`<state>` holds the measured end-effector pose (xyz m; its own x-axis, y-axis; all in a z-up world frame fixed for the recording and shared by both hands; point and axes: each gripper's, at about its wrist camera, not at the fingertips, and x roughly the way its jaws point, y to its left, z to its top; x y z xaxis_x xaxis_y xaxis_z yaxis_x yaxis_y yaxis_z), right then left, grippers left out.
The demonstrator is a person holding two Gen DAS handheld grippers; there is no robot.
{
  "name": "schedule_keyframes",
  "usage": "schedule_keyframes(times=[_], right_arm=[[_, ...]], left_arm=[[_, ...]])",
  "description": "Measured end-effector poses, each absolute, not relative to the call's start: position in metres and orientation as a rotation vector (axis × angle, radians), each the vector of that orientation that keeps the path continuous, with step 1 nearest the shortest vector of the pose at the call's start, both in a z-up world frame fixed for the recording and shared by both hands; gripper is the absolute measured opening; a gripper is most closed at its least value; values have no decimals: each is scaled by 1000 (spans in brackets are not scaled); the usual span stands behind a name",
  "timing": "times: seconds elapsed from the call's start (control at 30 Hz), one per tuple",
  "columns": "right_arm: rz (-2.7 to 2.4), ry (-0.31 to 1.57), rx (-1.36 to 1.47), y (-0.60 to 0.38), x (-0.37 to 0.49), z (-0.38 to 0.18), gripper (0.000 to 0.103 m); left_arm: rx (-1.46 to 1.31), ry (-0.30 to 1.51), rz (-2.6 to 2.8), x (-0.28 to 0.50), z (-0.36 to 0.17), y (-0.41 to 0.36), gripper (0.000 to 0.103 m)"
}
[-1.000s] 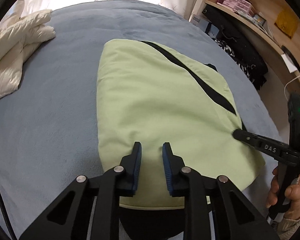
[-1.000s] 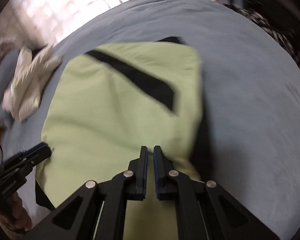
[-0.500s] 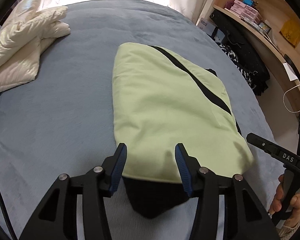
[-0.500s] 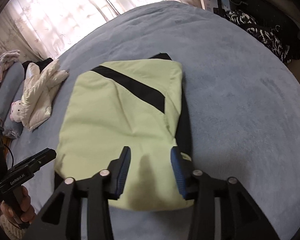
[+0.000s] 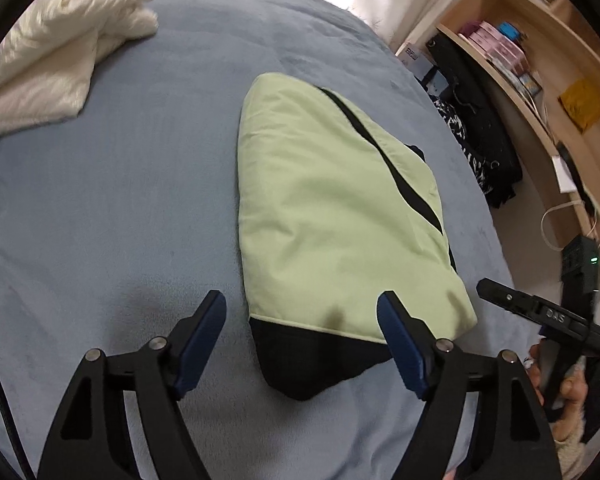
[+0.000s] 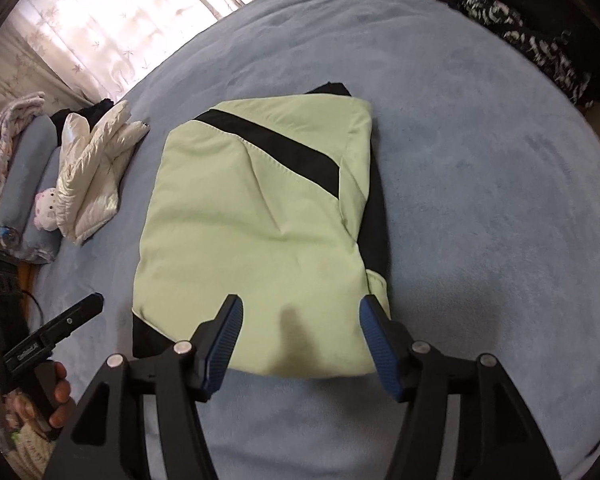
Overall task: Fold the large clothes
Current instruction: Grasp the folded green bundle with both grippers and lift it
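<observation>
A light green garment (image 5: 332, 208) with a black diagonal stripe and black lining lies folded into a rectangle on the blue bed; it also shows in the right wrist view (image 6: 256, 232). My left gripper (image 5: 302, 320) is wide open and empty, raised over the garment's near black corner. My right gripper (image 6: 298, 330) is wide open and empty, raised over the garment's near edge. The right gripper (image 5: 540, 312) shows at the right of the left wrist view, off the garment. The left gripper (image 6: 56, 328) shows at the lower left of the right wrist view.
A white puffy jacket (image 5: 48, 60) lies folded at the bed's far left, also in the right wrist view (image 6: 96, 168). Pillows and a small plush (image 6: 46, 208) lie beside it. Wooden shelves (image 5: 532, 64) and dark clothes (image 5: 480, 152) stand past the bed's right edge.
Both grippers were shut or nearly shut on the green garment a second ago. They have opened wide, let it go, and pulled back and up from it.
</observation>
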<state>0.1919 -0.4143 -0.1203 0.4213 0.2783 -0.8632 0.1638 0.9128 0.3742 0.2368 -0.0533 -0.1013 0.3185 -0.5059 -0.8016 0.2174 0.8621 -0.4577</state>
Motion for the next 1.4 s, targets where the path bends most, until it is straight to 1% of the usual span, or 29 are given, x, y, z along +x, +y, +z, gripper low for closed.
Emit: schedule_keyframes(times=[0.13,0.43,0.63,0.8,0.93,1.0,1.07,1.13,1.17,1.2,1.23,1.3,1.33,1.4], right_arm=[[98,1132,570,-445,211,-141,61],[165,1180,675,-466,251,-191,61],[342,1149,740,-451,275,-210,63],[410,1143,729,-435,295,-217,63],[436,1138,709,-430,299,-217,62],[432,1134,706,-431,297,-216,60],[410,1131,694,-429,297,-216,50],[402,1127,698,-429,297,-217,34],[402,1125,702,-428,296,-216,30],[397,1120,695,-426,295,-214,23],[386,1113,669,-422,293,-210,19],[361,1103,617,-416,291,-203,16],[348,1094,591,-412,289,-198,13],[331,1077,552,-405,287,-189,12]], left_arm=[[-363,1210,-550,252,-124,-53,76],[-362,1268,-585,284,-169,-76,76],[-349,1258,-622,298,-181,-92,87],[-339,1242,-627,310,-187,-105,95],[-310,1238,-635,317,-190,-116,100],[-304,1243,-640,319,-190,-118,101],[-295,1251,-638,322,-189,-121,101],[-288,1254,-627,322,-188,-123,101],[-282,1254,-617,323,-187,-129,98],[-268,1249,-601,322,-185,-130,92],[-263,1239,-593,321,-182,-131,89],[-256,1212,-576,318,-176,-130,71],[-248,1192,-565,316,-172,-129,67],[-232,1162,-561,313,-165,-127,49]])
